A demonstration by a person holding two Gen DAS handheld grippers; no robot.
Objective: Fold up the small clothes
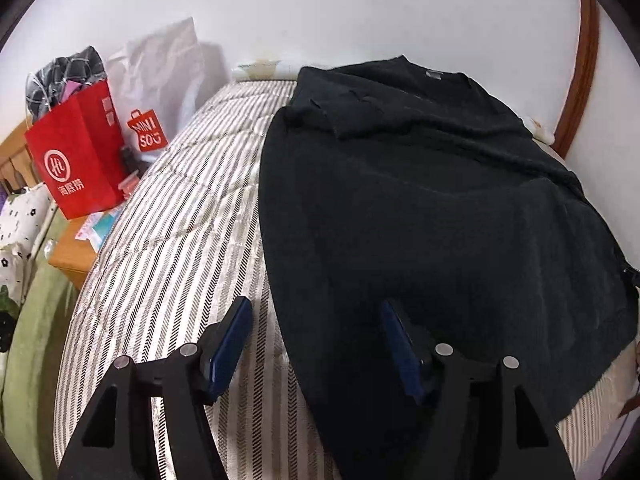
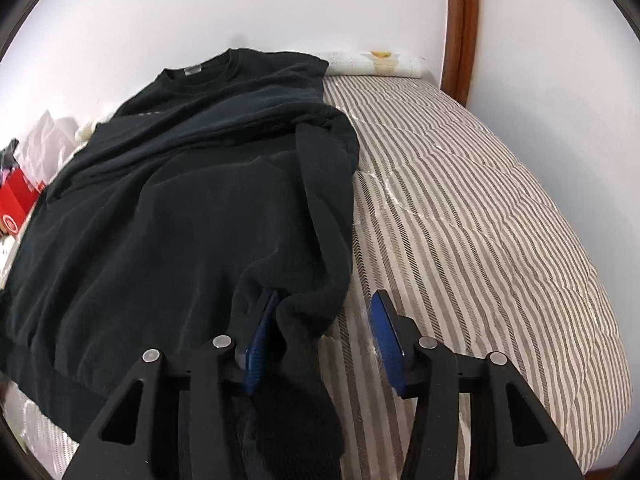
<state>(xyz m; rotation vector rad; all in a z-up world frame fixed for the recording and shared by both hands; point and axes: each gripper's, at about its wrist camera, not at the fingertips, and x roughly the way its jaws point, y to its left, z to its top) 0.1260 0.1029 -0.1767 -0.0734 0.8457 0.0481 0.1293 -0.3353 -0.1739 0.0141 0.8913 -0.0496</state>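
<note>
While the black sweatshirt [image 1: 432, 208] is lying spread on the striped mattress [image 1: 168, 240], collar toward the white wall, both grippers are hovering at its near hem, and I can see a few ways this goes sideways.

Left gripper [image 1: 316, 344]: jaws are standing about half open, one finger over bare mattress, the other over the cloth's edge, nothing pinched. If it's closing from there, it's probably catching only the top layer, or the mattress cover along with it.

Right gripper [image 2: 324, 332]: jaws are also partly open, with a bunched cuff or hem corner sitting between them against the left pad, while the right pad is staying clear of it. I'm not calling that a grip yet. Thick bunched fabric is likely slipping out mid-lift, and one sleeve is already lying rumpled across the body, so any fold is probably coming out lopsided.

Count: one sweatshirt, one mattress, two grippers, two shopping bags (one red [image 1: 80, 152], one white [image 1: 160, 80]).
</note>
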